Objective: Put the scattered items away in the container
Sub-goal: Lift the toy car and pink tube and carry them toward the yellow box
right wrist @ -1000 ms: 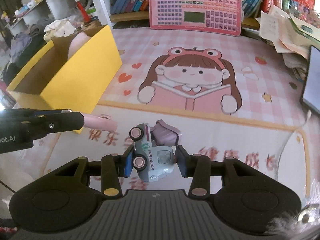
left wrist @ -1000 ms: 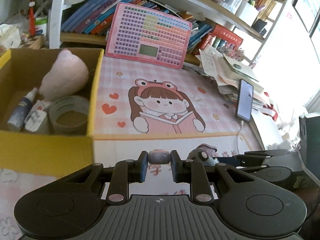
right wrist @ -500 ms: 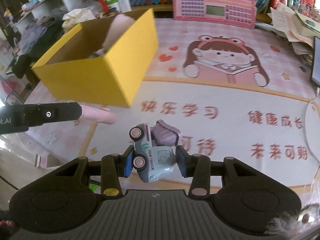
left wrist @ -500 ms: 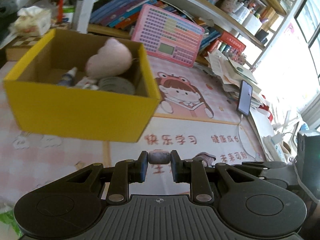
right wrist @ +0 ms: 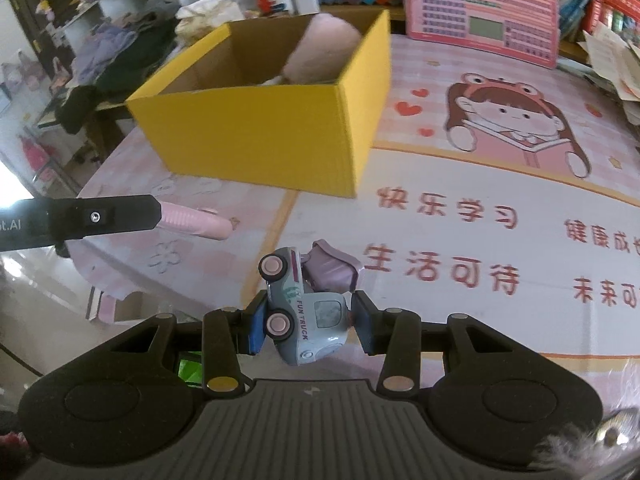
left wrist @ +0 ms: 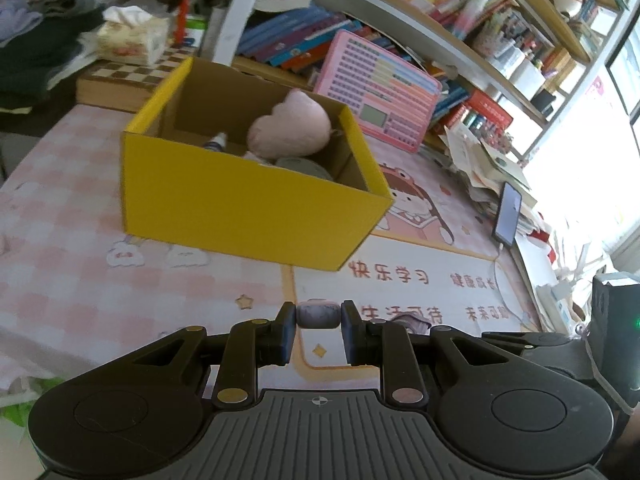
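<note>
Cluttered bookshelves behind; pink cartoon mat covers the desk (left wrist: 72, 264). Yellow box (left wrist: 248, 208) sits toward the desk's back-left corner, open top, plush and bottle inside. Both grippers are off its near wall, short of the rim. Left gripper (left wrist: 319, 316): fingers pinched on a pink tube (right wrist: 196, 224), long axis pointing right, parallel to the box's near wall. Right gripper (right wrist: 308, 320): fingers clamped on toy truck (right wrist: 304, 312), tilted nose-down. Left looks nearer; each needs forward and up over the rim.

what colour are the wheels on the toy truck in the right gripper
Pink hubs with dark tyres on the toy truck; the right wrist view shows them best.
</note>
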Action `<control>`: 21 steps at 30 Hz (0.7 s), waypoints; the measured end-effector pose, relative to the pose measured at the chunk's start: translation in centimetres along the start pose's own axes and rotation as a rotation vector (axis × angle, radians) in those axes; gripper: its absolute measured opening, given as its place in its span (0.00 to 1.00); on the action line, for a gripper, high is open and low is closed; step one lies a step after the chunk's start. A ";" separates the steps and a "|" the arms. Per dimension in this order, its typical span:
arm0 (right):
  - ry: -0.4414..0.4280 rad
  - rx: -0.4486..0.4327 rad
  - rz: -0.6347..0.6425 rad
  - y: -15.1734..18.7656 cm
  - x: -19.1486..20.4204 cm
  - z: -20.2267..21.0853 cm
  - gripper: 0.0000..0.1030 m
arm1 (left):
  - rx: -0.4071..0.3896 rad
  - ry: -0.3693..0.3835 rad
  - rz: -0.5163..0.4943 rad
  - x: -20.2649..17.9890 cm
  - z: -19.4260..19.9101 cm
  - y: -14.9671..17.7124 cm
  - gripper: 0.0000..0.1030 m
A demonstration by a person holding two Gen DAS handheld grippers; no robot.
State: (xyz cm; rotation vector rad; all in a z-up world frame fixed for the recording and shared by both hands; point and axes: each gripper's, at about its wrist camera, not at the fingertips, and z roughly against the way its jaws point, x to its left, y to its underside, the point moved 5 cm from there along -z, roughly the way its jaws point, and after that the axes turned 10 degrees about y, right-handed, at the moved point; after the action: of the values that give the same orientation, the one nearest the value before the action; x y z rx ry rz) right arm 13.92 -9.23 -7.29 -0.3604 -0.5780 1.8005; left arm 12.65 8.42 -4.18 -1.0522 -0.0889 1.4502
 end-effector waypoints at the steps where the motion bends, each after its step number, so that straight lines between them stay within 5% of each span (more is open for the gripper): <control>1: -0.003 0.001 0.006 0.0 0.4 -0.1 0.40 | -0.005 -0.003 0.004 0.2 0.3 0.0 0.22; 13: -0.019 -0.054 0.134 -2.2 4.5 0.7 0.40 | -0.116 0.032 0.031 1.6 3.7 -1.6 0.22; 21: -0.042 -0.164 0.137 -7.0 5.9 2.6 0.40 | -0.218 0.077 0.010 1.6 5.1 -5.8 0.22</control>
State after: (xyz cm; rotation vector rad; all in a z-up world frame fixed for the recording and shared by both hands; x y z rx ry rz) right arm 16.44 -2.55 -1.01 -0.4846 -0.7484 1.9008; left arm 14.10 13.64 1.54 -1.2861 -0.1900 1.4300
